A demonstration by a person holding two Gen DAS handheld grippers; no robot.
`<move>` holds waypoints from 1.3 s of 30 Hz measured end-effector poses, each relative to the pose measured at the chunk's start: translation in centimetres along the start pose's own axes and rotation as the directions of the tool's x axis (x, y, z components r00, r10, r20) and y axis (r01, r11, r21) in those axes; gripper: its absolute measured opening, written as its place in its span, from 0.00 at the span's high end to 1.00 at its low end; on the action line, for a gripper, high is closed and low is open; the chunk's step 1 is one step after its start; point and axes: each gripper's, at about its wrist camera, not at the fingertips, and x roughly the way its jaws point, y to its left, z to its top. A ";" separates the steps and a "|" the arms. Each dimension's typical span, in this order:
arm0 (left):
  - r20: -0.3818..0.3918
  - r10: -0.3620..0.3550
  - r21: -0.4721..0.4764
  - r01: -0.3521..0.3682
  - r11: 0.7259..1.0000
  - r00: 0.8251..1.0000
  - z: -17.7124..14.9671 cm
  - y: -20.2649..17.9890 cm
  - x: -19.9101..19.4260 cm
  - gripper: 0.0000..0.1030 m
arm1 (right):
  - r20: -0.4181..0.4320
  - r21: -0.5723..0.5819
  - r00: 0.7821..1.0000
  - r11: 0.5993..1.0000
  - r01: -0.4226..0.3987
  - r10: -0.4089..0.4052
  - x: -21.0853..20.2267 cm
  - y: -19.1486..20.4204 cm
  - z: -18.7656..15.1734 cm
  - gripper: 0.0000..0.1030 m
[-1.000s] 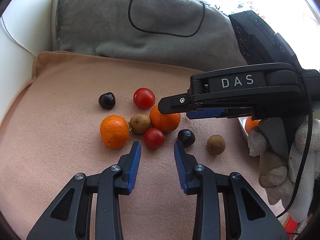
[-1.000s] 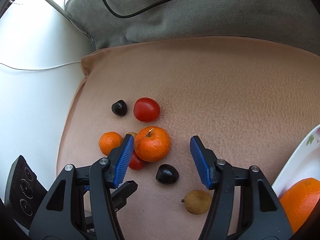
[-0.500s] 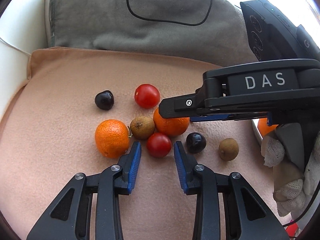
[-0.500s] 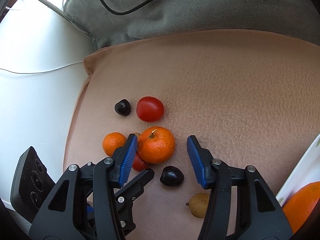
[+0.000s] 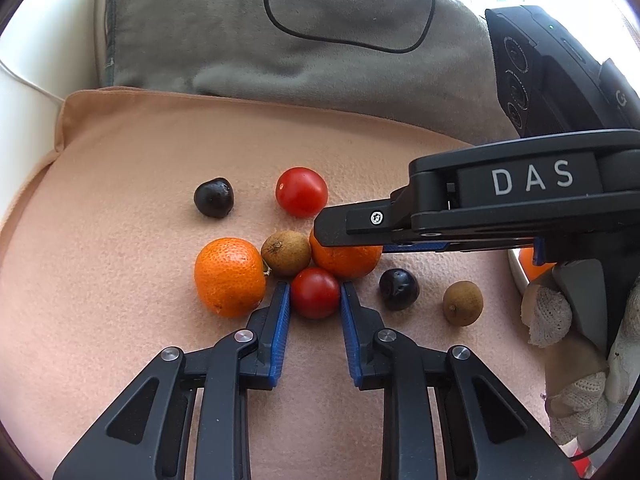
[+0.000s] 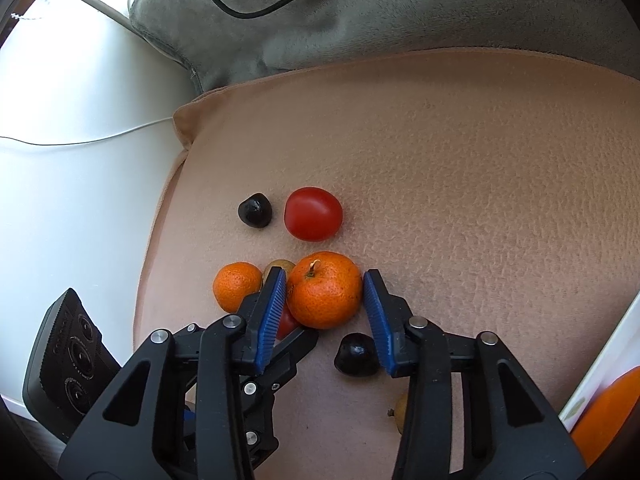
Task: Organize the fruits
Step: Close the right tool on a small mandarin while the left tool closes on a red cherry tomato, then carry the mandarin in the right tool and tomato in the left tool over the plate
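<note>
Pickup step, fruit clustered on pink mat (image 5: 120, 168). We see left gripper (image 5: 315, 300) clamped on small tomato (image 5: 315, 293); right gripper (image 6: 325, 294) closing around tangerine (image 6: 325, 295), pads near contact. Next, we judge: lift both straight, avoid nudging neighbours.

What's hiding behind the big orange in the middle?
In the right wrist view, a brown fruit peeks out behind the big orange, beside a smaller orange. A gripper finger covers most of it.
</note>
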 end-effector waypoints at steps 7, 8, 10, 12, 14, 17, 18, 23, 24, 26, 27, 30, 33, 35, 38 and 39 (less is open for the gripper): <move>0.005 -0.005 -0.005 0.005 1.000 1.000 -0.8 -0.1 -0.8 0.78 | 0.007 0.023 1.000 0.999 -0.025 0.024 -0.2 -0.3 -0.1 0.60; 0.006 -0.005 -0.005 0.005 1.000 1.000 -0.8 -0.1 -0.9 0.78 | 0.008 0.024 1.000 0.999 -0.027 0.027 -0.3 -0.3 -0.1 0.60; 0.008 -0.005 -0.005 0.005 1.000 1.000 -0.9 -0.1 -0.9 0.78 | 0.009 0.021 1.000 0.999 -0.030 0.030 -0.4 -0.3 -0.2 0.60; 0.008 -0.005 -0.004 0.005 1.000 1.000 -0.9 -0.1 -1.0 0.78 | 0.013 0.019 0.999 0.999 -0.032 0.032 -0.5 -0.3 -0.3 0.60; 0.010 -0.005 -0.003 0.005 1.000 1.000 -0.9 -0.2 -1.1 0.78 | 0.022 0.021 0.999 0.999 -0.032 0.032 -0.9 -0.4 -0.5 0.60; 0.014 -0.007 0.001 0.007 1.000 1.000 -1.0 -0.3 -1.5 0.78 | 0.032 0.027 0.999 0.999 -0.036 0.035 -1.5 -0.6 -0.6 0.60; 0.015 -0.009 0.003 0.009 1.000 1.000 -1.0 -0.3 -1.7 0.78 | 0.035 0.029 0.999 0.999 -0.038 0.037 -1.7 -0.7 -0.7 0.60; 0.023 -0.019 0.002 0.019 1.000 1.000 -1.0 -0.7 -2.2 0.78 | 0.060 0.025 0.997 0.999 -0.039 0.038 -3.2 -0.9 -1.2 0.60; 0.025 -0.023 0.002 0.023 1.000 0.999 -1.0 -0.8 -2.4 0.78 | 0.067 0.022 0.997 0.999 -0.036 0.034 -3.6 -0.9 -1.3 0.60; 0.028 -0.030 0.005 0.030 1.000 0.999 -1.0 -1.2 -2.6 0.78 | 0.080 0.020 0.996 0.999 -0.033 0.032 -4.5 -1.0 -1.6 0.60; 0.031 -0.033 0.009 0.033 0.999 0.999 -0.9 -1.4 -2.8 0.78 | 0.087 0.018 0.996 0.999 -0.031 0.029 -4.9 -1.0 -1.7 0.60; 0.041 -0.045 0.022 0.045 0.999 0.998 -0.6 -2.3 -3.1 0.78 | 0.112 0.005 0.994 1.000 -0.010 0.009 -6.4 -1.2 -2.1 0.60; 0.053 -0.061 0.039 0.059 0.997 0.997 -0.2 -3.4 -3.4 0.78 | 0.139 -0.009 0.990 1.000 0.021 -0.020 -8.0 -1.3 -2.3 0.60; 0.060 -0.073 0.049 0.070 0.996 0.996 0.2 -4.1 -3.5 0.78 | 0.155 -0.011 0.987 0.999 0.039 -0.037 -9.0 -1.7 -2.4 0.60; 0.067 -0.094 0.062 0.090 0.994 0.993 0.6 -5.3 -3.5 0.78 | 0.180 -0.007 0.982 0.998 0.062 -0.060 -10.9 -2.6 -2.8 0.60; 0.068 -0.101 0.067 0.097 0.993 0.993 0.6 -5.7 -3.7 0.78 | 0.190 -0.003 0.979 0.998 0.070 -0.068 -11.5 -3.0 -3.0 0.60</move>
